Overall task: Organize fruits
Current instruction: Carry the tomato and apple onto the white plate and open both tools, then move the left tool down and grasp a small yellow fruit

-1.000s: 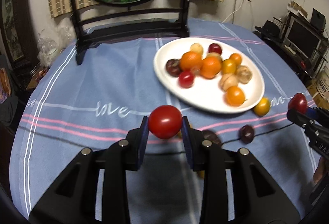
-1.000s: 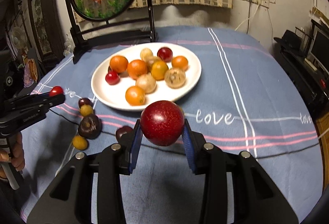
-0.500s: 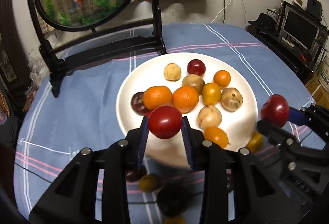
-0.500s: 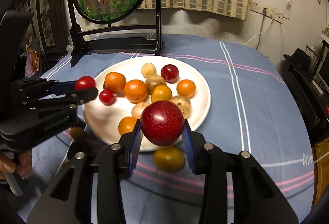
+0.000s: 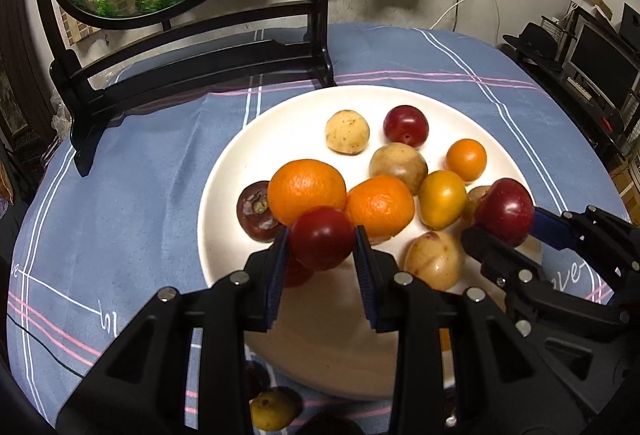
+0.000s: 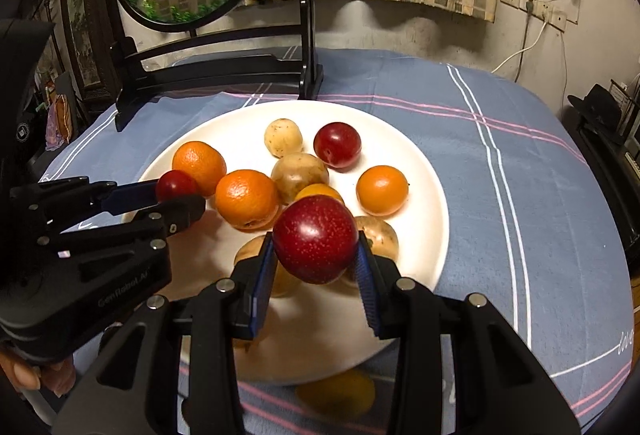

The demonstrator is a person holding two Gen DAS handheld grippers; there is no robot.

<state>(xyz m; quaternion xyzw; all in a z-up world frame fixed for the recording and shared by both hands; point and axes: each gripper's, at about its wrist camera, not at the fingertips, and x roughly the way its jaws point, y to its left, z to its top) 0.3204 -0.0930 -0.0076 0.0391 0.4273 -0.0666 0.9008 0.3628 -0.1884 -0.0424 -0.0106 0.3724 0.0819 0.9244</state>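
Above the round white ceramic plate [image 5: 240,171], already crowded with fruit, the left gripper [image 5: 322,259] is clenched on a small glossy red tomato [image 5: 322,237], while the right gripper [image 6: 316,263] pinches a larger speckled dark-red plum [image 6: 315,238] between its blue ribbed pads. Both fruits hang over the near part of the plate, close above the pile.

The main risk, as I judge it, is letting go too high: round, smooth-skinned fruit would bounce off the two dimpled oranges [image 5: 306,191] or the pale matte brown fruits [image 6: 300,173] and roll over the shallow rim onto the blue striped tablecloth [image 5: 120,203]. The two grippers also work near each other, so a careless swing could knock one against the other. Squeezing harder could bruise the soft plum or split the thin tomato skin.

A yellow fruit [image 5: 272,411] lies on the cloth just off the near rim, not yet gathered. Bare glazed space is left mostly at the near edge
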